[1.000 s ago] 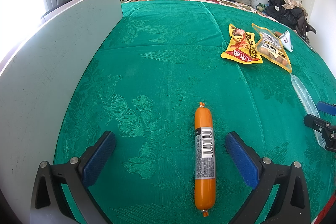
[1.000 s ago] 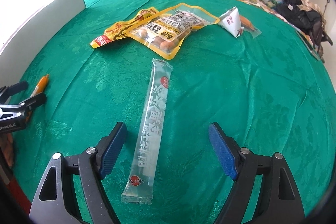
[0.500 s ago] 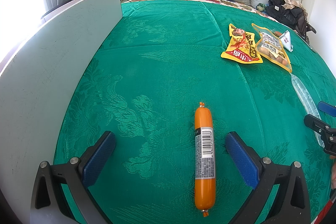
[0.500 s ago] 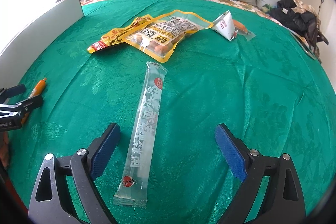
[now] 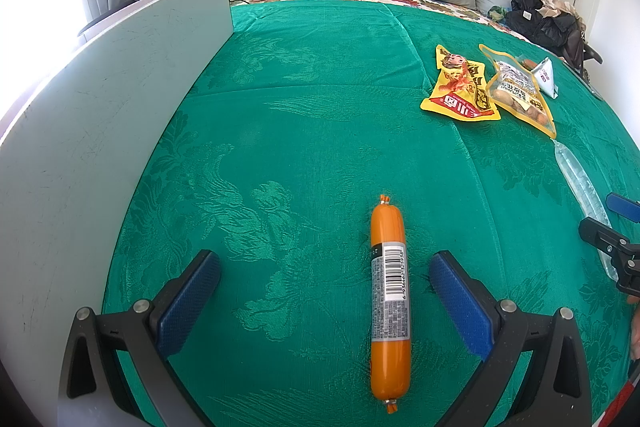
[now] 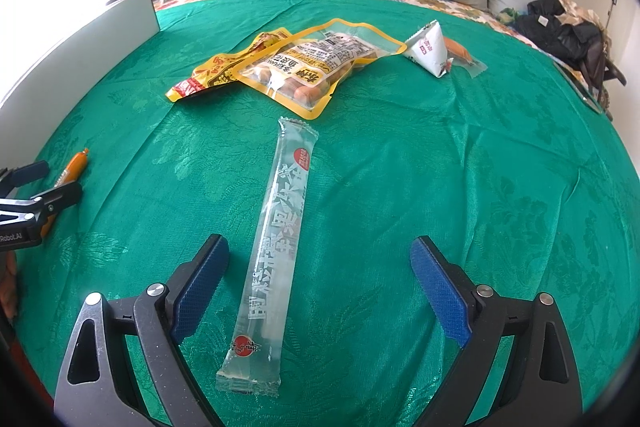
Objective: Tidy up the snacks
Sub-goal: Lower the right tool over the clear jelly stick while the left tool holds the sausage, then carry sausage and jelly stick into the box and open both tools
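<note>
Bed under green cover (image 6: 400,155) | right gripper (image 6: 320,283) just widened, fingers wide, clear long packet (image 6: 276,239) lying loose between, apparently released | left gripper (image 5: 324,303) wide around orange sausage (image 5: 390,307), ungripped | other snacks unsorted

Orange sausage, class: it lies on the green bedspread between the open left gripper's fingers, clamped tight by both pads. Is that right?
Not clamped. In the left wrist view the orange sausage lies free between the left gripper's open fingers, neither pad touching it.
</note>
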The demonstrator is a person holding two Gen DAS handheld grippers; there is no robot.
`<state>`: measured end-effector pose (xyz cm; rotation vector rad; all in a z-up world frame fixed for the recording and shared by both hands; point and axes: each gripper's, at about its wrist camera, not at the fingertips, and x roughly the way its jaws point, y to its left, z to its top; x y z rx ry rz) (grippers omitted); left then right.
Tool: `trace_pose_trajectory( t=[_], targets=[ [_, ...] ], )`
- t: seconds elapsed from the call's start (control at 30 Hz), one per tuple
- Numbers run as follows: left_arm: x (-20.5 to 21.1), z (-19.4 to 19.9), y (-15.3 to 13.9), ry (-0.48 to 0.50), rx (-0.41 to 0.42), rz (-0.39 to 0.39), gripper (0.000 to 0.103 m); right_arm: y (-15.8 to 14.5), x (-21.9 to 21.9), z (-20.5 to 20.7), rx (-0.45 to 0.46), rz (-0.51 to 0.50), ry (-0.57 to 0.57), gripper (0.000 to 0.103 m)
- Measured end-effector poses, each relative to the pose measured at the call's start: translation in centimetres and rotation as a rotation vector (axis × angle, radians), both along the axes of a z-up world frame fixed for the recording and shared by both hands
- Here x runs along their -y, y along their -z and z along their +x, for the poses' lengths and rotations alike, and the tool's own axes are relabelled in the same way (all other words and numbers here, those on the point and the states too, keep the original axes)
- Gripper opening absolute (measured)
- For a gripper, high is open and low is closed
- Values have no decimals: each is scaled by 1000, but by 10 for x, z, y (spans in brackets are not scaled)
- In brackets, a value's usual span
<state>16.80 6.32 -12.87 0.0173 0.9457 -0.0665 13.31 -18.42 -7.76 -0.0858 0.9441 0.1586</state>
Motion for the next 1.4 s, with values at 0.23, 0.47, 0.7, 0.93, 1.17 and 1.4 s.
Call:
trace_pose_trajectory(
  t=[0.23, 0.47, 0.7, 0.93, 1.17, 1.4],
  targets=[
    [8, 8, -6, 114, -176, 3, 102, -8, -7, 35, -294, -24, -17, 93],
    [14, 3, -22, 137, -203, -35, 15, -23, -23, 54, -397, 0, -40, 19],
    [-18, -36, -27, 71, -143, -292, 15, -50, -2, 15, -363, 206, -11, 19],
    [-17, -50, -51, 93, -84, -355, 15, -45, 9, -13, -379, 233, 0, 19],
    [-25, -63, -77, 97, -44, -407, 15, -59, -21, -21, -316, 111, -78, 19],
    [-109, -76, -151, -24, 95, -462, 15, -122, -107, -8, -269, 258, -209, 19]
  ],
)
